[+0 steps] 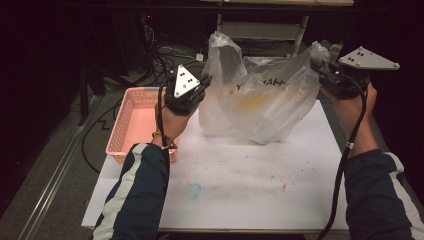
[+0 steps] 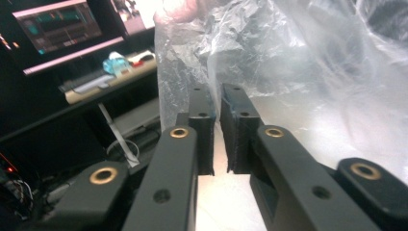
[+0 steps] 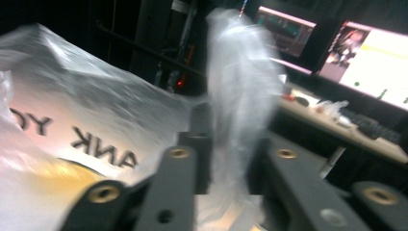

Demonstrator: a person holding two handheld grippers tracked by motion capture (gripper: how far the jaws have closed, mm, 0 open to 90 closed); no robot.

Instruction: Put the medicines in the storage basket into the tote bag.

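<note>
A clear plastic bag (image 1: 260, 97) is standing at the upper centre of the white table (image 1: 240, 185), whose bare lower half is lying open. The left gripper (image 1: 204, 82) is pinching its left handle; the right gripper (image 1: 320, 62) is grasping its right handle. A pink basket (image 1: 131, 125) is sitting at the left edge.
</note>
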